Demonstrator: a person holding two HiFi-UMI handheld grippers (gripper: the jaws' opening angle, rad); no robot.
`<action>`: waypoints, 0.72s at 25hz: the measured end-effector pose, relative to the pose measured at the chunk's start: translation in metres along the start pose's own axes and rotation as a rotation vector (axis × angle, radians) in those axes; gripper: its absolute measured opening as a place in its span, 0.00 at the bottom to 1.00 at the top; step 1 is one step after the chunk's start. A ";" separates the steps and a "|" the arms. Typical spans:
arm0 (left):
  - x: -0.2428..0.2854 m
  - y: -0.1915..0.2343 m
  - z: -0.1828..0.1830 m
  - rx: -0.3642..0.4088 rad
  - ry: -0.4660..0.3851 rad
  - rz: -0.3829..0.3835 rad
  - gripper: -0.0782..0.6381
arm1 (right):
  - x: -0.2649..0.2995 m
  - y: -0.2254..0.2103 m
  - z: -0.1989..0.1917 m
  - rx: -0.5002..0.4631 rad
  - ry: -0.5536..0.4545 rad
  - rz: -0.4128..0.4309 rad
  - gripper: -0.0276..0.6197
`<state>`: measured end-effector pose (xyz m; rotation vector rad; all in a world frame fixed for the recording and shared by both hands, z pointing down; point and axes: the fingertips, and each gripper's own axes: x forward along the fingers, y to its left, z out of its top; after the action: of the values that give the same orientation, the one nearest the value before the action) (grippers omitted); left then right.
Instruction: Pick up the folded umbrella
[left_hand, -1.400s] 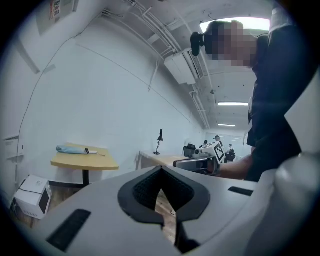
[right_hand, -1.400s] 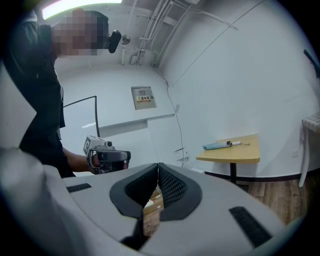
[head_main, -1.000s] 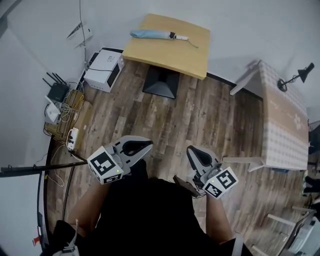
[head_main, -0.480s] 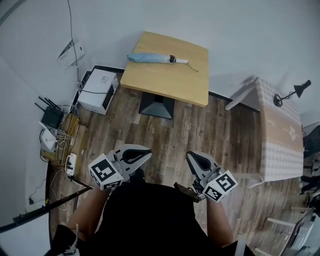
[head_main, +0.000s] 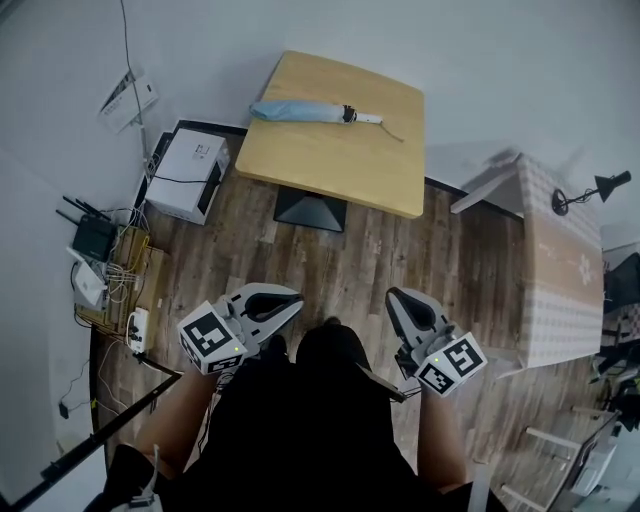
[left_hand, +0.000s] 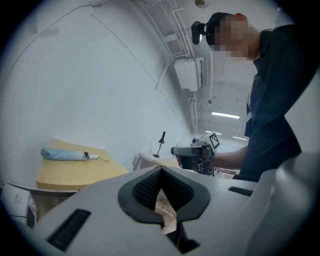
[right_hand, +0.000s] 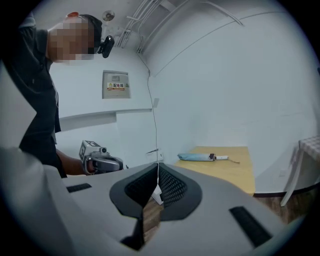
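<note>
Approach phase here, nothing gripped yet. The folded umbrella (head_main: 300, 112) lies flat on the yellow table (head_main: 340, 165) in the upper middle of the head view, close to the table's far edge by the white wall. Both tools sit low in the frame, well apart from it, with bare wooden floor (head_main: 400, 240) between.

The left gripper (head_main: 297, 296) has its jaws pressed together at the tips with nothing between them. The right gripper (head_main: 394, 296) looks the same, tips meeting and empty. Each gripper's own view shows only floor through the gap behind the tips.

The umbrella's long axis runs left to right across the head view, dipping slightly toward the right. The pale blue bundle is the left end. A black band and the white handle (head_main: 368, 118) point right, and a thin cord trails off beyond.

My read is that the next move calls for closing the distance to the table and spreading one pair of jaws. Those jaws then need to come square across that long axis, probably on the blue bundle near the band, before they squeeze.
</note>
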<state>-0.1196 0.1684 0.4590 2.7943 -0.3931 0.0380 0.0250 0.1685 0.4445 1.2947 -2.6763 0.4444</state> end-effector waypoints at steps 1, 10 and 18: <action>0.004 0.005 0.000 -0.001 0.005 0.000 0.12 | 0.004 -0.005 -0.001 0.008 0.002 0.004 0.07; 0.049 0.067 0.026 0.020 0.019 0.104 0.12 | 0.060 -0.072 0.016 0.027 -0.005 0.110 0.07; 0.108 0.109 0.073 0.029 -0.009 0.143 0.12 | 0.090 -0.142 0.061 0.019 -0.034 0.240 0.07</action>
<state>-0.0468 0.0171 0.4305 2.7902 -0.5982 0.0642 0.0804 -0.0011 0.4378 0.9972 -2.8752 0.4794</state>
